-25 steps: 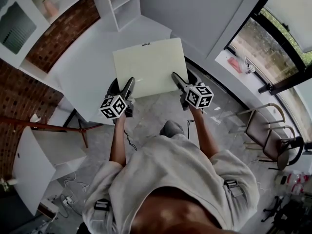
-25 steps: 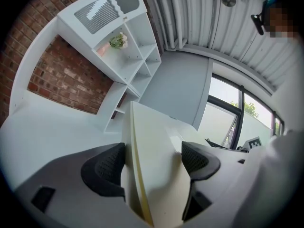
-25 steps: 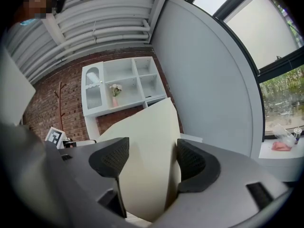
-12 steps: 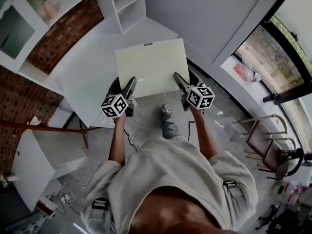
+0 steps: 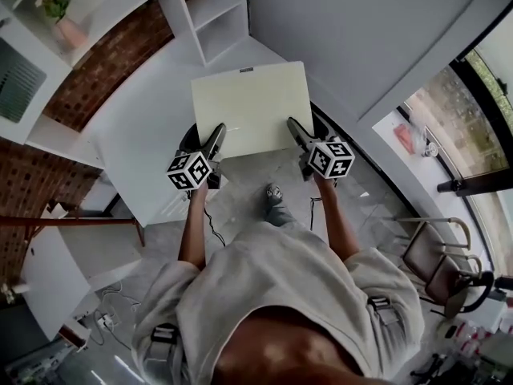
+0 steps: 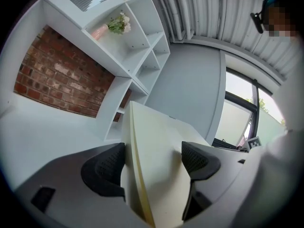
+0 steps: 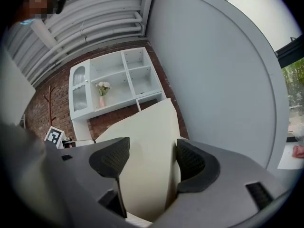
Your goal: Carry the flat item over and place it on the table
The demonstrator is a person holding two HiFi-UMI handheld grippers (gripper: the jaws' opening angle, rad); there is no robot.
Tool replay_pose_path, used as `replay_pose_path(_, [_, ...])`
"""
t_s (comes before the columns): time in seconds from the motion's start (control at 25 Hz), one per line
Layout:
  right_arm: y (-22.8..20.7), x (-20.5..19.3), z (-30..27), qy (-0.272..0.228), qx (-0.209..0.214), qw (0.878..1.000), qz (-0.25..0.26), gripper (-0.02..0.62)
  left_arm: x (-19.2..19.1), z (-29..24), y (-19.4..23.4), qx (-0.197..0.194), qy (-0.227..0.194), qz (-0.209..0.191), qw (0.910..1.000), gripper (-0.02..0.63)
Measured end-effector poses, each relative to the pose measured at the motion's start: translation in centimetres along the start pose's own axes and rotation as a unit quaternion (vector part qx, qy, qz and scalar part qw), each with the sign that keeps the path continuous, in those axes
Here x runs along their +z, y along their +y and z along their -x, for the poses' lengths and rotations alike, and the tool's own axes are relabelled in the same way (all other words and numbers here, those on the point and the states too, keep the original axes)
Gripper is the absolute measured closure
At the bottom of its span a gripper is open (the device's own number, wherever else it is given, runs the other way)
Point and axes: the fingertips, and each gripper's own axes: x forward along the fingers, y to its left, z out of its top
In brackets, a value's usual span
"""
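A flat cream board (image 5: 250,107) is held level in the air by its near edge, with its far part over the white table (image 5: 140,131). My left gripper (image 5: 215,137) is shut on the board's near left corner. At the near right corner my right gripper (image 5: 294,128) is shut on it too. In the left gripper view the board (image 6: 159,151) runs edge-on between the black pads (image 6: 107,167) of the left gripper (image 6: 153,164). The right gripper view shows the board (image 7: 147,137) rising between the jaws of the right gripper (image 7: 151,158).
A white shelf unit (image 5: 212,6) stands against the brick wall beyond the table, with a pink vase of flowers (image 5: 64,26) on it. A grey wall (image 5: 361,30) borders the table's right. A chair (image 5: 437,251) stands at the right, a second white table (image 5: 56,275) at the lower left.
The person has stepped forward; both grippers and the board have come a little further over the white table. Both grips are unchanged.
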Motion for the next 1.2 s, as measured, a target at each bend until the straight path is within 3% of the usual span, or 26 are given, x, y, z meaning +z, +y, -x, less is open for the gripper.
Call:
replay_pose_path(0.64, [-9.5, 6.1, -12.9, 0.019, 0.042, 0.999, 0.001, 0.272, 4.1, -14.0, 2.7, 0.045, -0.01, 0.007, 0.9989, 0.224])
replay_pose_path(1.2, [-13.0, 6.1, -17.4, 0.033, 0.047, 0.998, -0.016, 0.273, 4.2, -18.8, 4.5, 0.06, 0.004, 0.006, 0.9982, 0.224])
